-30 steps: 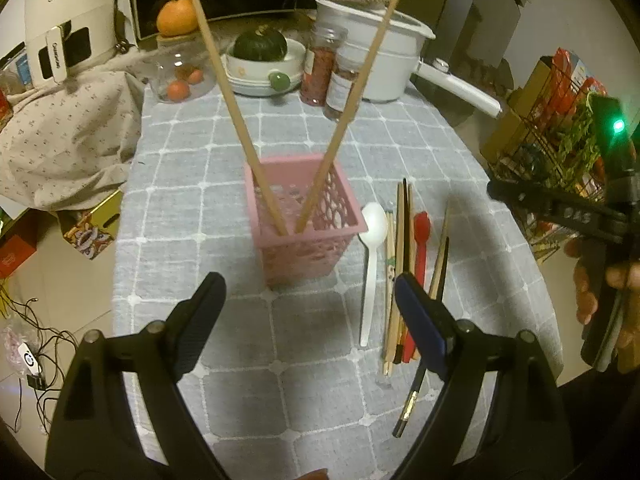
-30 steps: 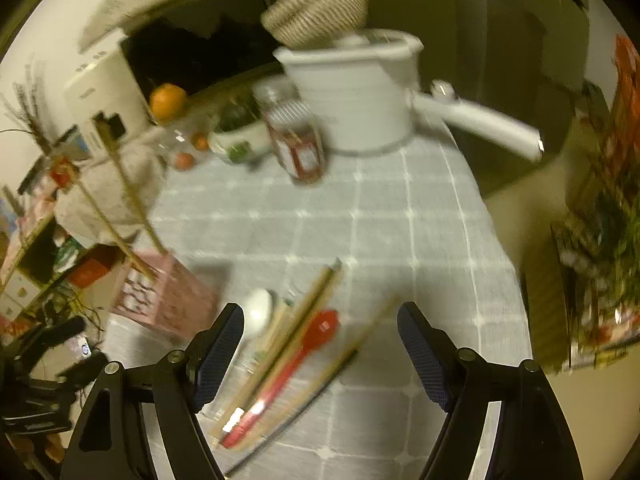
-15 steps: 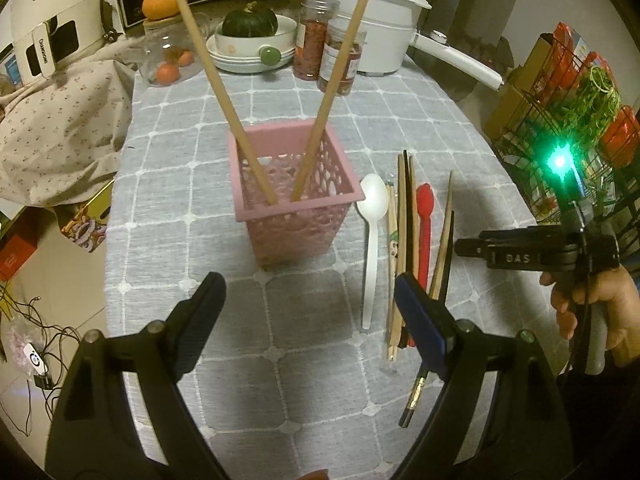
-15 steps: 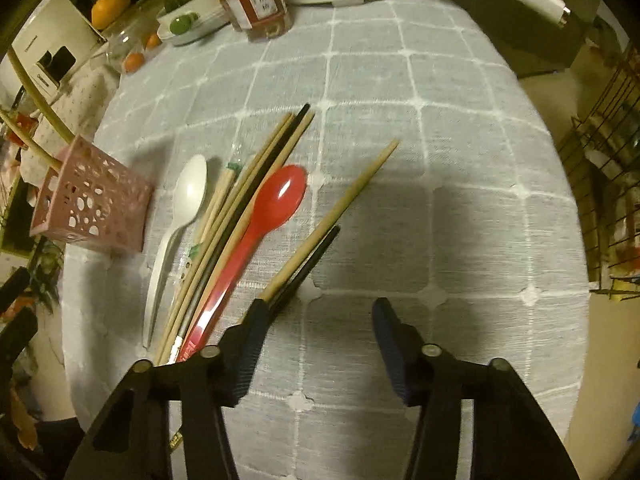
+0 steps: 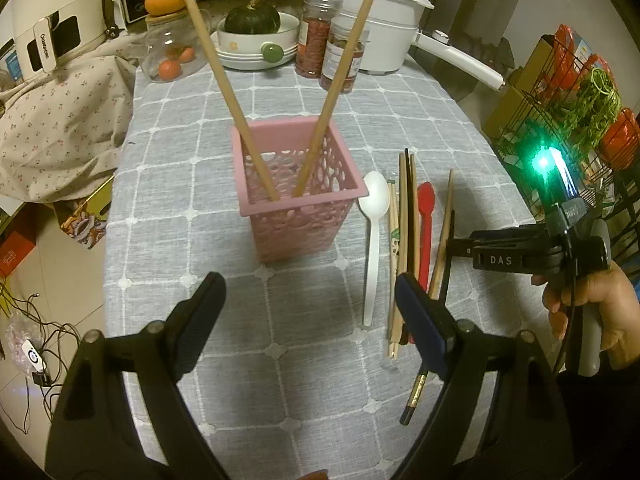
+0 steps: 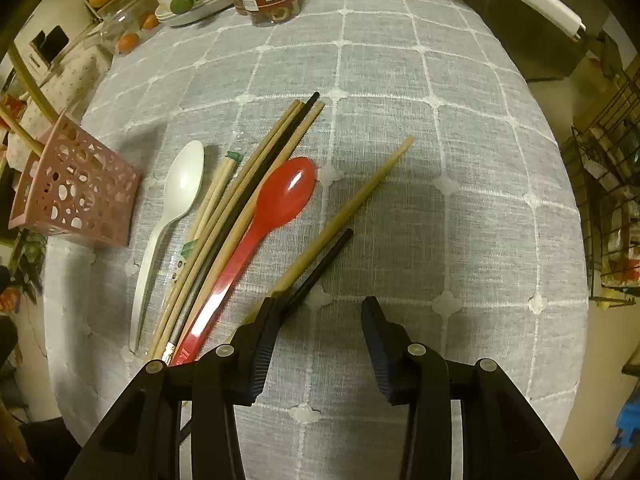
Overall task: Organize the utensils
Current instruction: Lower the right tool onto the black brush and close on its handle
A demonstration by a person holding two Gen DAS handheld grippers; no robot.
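Observation:
A pink perforated basket (image 5: 298,200) stands on the grey checked tablecloth (image 5: 200,216) with two wooden chopsticks (image 5: 328,92) leaning in it; it also shows in the right wrist view (image 6: 74,194). To its right lie a white spoon (image 6: 180,192), several chopsticks (image 6: 248,184), a red spoon (image 6: 276,208), a loose wooden chopstick (image 6: 352,204) and a black chopstick (image 6: 320,268). My right gripper (image 6: 318,320) is open, low over the cloth, its left finger at those two loose chopsticks. My left gripper (image 5: 310,296) is open and empty, in front of the basket.
At the table's far end stand a white pot (image 5: 384,12) with a long handle, two jars (image 5: 332,48), a bowl with a green squash (image 5: 256,36) and a glass jar of oranges (image 5: 168,52). A wire rack (image 5: 580,92) stands to the right. A cloth-covered heap (image 5: 52,120) lies left.
My right gripper has dropped toward the cloth and closed in on the two loose chopsticks, its fingers narrowing. My left gripper has eased slightly nearer the basket.

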